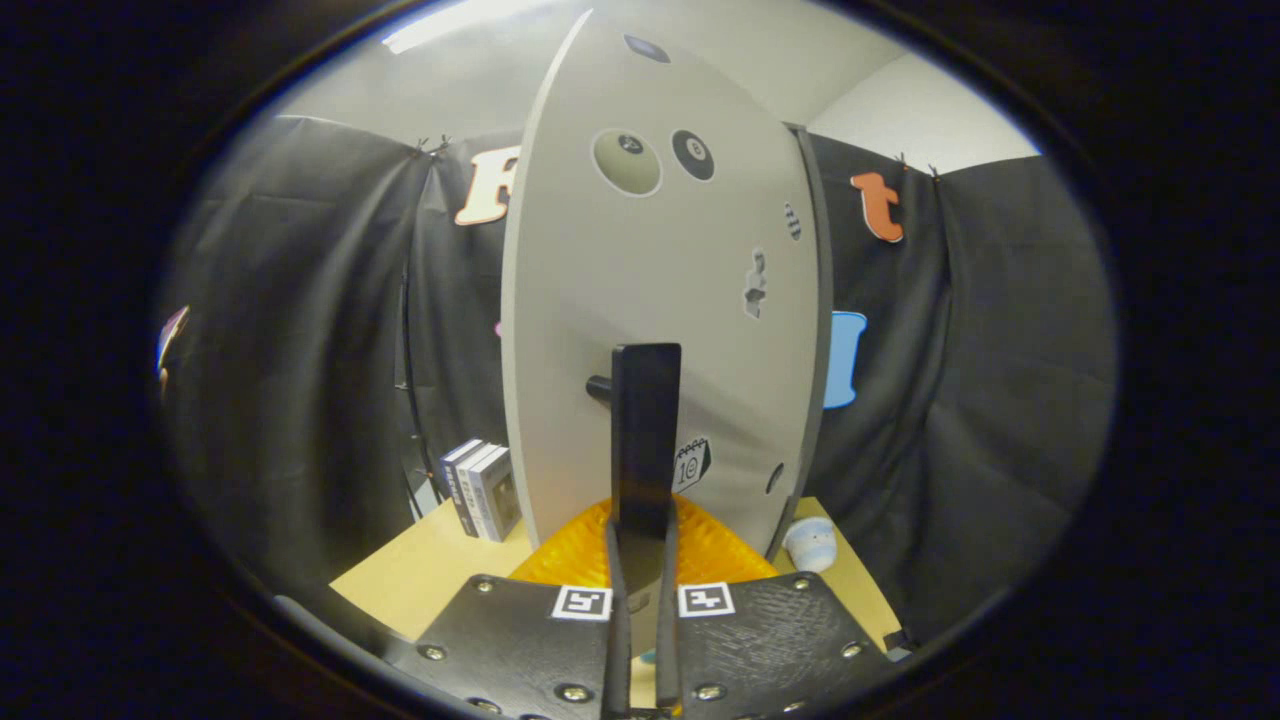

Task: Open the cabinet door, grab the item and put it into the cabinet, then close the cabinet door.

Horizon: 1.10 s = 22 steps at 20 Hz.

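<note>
The gripper [640, 545] is seen with its jaws closed on the dark handle [645, 440] of the cabinet door [640, 300], and a crooked pull could slip them off (the boxed item [482, 490] waits on the worktop [430, 570], left of the door).

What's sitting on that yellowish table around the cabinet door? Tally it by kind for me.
Boxes standing side by side, left of the door: 2
Small pale round item, right of the door: 1
Cabinet door with dark handle, gripper fingers closed on the handle: 1
Total: 4
</note>
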Tool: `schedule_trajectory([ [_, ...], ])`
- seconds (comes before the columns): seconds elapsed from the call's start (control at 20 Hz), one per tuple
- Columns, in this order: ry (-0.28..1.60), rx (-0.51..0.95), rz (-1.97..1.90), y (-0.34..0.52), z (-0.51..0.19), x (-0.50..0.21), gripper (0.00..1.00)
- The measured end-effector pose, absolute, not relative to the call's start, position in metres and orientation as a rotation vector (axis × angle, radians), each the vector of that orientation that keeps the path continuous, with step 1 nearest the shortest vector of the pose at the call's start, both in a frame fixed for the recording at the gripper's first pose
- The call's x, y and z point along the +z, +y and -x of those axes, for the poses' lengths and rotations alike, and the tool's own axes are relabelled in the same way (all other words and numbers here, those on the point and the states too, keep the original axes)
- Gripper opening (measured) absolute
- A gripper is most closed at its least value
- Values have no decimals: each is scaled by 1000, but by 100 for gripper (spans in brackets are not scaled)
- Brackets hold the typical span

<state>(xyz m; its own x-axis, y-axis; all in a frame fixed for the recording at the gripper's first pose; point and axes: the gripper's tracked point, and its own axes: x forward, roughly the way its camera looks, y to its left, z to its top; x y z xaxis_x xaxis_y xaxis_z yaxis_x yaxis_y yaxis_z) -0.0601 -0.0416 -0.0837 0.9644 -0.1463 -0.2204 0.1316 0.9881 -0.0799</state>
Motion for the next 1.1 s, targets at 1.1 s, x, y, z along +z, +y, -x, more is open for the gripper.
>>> schedule_trajectory([
  [1.1,275,-487,78,-160,139,-68,9],
])
